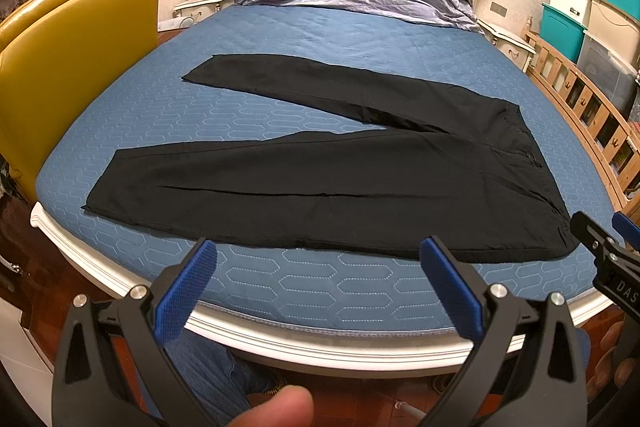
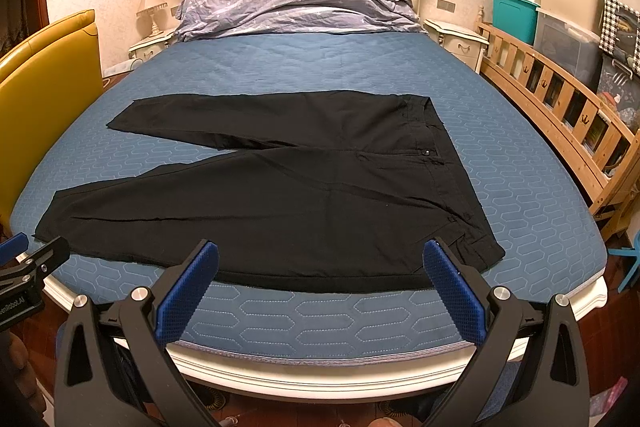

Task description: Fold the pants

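Pants (image 2: 280,203) flat across bed (image 2: 520,187), waistband right, legs left, both tongs (image 1: 316,267) (image 2: 320,267) released

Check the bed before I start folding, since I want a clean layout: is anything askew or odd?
Nothing is damaged or spilled. The black pants lie flat on the blue mattress cover, but their legs splay apart in a V toward the left instead of lying together. Both grippers, left and right, hover open.

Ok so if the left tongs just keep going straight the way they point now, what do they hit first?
Probably the near edge of the black pants, along the lower leg. The left tongs are open and held over the blue bedcover just short of that hem. Depth is unclear, so they might brush the cover first.
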The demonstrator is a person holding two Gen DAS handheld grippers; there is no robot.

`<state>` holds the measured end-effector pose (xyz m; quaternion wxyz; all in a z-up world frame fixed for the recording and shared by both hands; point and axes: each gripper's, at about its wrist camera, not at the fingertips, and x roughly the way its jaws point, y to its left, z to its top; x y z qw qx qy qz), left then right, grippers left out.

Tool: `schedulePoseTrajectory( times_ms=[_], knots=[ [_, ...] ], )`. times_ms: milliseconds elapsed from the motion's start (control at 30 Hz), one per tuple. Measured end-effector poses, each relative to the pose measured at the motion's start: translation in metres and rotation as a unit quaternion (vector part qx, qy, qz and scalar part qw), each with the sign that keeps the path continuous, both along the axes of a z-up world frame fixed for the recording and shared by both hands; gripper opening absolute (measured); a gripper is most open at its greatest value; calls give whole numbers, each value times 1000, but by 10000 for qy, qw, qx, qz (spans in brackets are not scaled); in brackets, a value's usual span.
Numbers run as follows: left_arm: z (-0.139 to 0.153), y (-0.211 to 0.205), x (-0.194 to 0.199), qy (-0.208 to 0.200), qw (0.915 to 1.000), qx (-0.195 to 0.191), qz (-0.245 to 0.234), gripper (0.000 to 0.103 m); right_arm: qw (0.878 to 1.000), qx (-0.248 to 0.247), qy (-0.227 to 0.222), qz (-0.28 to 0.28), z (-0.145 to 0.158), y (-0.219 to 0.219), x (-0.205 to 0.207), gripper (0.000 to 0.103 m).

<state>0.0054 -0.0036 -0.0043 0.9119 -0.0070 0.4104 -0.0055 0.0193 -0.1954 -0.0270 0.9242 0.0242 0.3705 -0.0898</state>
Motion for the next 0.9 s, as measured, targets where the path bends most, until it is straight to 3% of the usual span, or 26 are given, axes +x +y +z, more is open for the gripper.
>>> schedulePoseTrajectory(
  times_ms=[900],
  knots=[
    [-7,-1,-1,87,9999,-57,34,102,10000,23,36,14,-8,4,0,99]
  ],
)
